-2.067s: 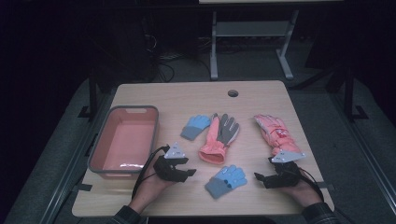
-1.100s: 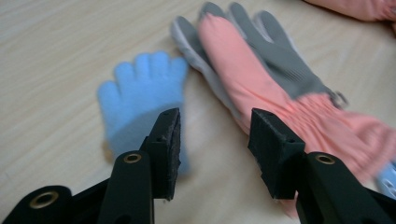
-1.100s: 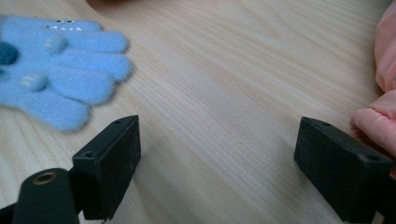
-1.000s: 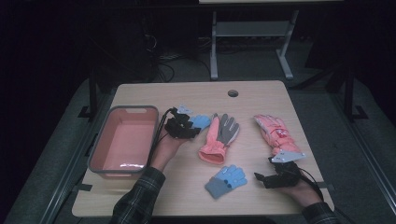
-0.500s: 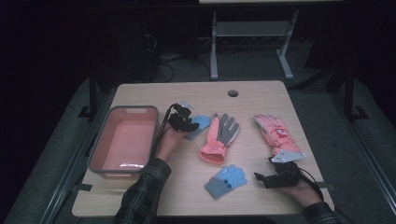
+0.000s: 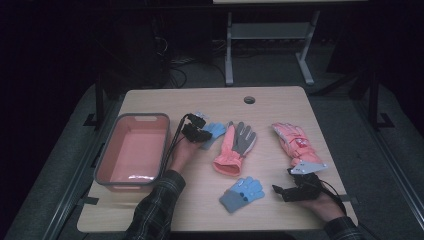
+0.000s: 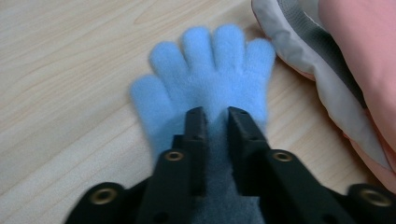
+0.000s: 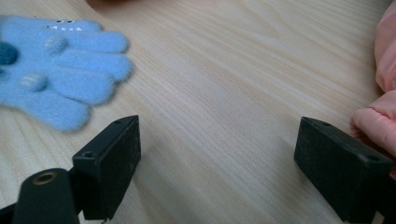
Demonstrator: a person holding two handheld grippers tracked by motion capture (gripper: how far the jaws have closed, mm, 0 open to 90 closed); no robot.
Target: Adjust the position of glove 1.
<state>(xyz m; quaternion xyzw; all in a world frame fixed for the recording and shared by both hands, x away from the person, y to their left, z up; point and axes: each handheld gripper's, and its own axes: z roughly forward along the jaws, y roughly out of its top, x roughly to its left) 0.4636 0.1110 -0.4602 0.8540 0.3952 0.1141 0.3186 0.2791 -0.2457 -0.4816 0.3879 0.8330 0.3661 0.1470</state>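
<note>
Blue glove (image 7: 210,88) pinched at the cuff between the jaws of the left gripper (image 7: 215,122), fingers fanned out flat on the table (image 7: 65,70), a grey-edged pink glove (image 7: 336,60) just beside it. From above, left gripper (image 6: 196,133) down on that blue glove (image 6: 215,131), sitting between the pink bin (image 6: 132,150) and the grey-palmed pink glove (image 6: 235,147) mid-table. Over on the near right edge, right gripper (image 6: 294,191) resting low, jaws spread wide with bare wood between them. Right gripper (image 8: 217,154) view: second blue glove (image 8: 51,70) with little dots off to the upper left, apart from the jaw; another pink glove (image 8: 380,121) crowding the far-side jaw, touching or not, cannot tell. Same pair from above: dotted blue glove (image 6: 242,192) near the front edge, pink glove (image 6: 295,142) just beyond the right gripper.
</note>
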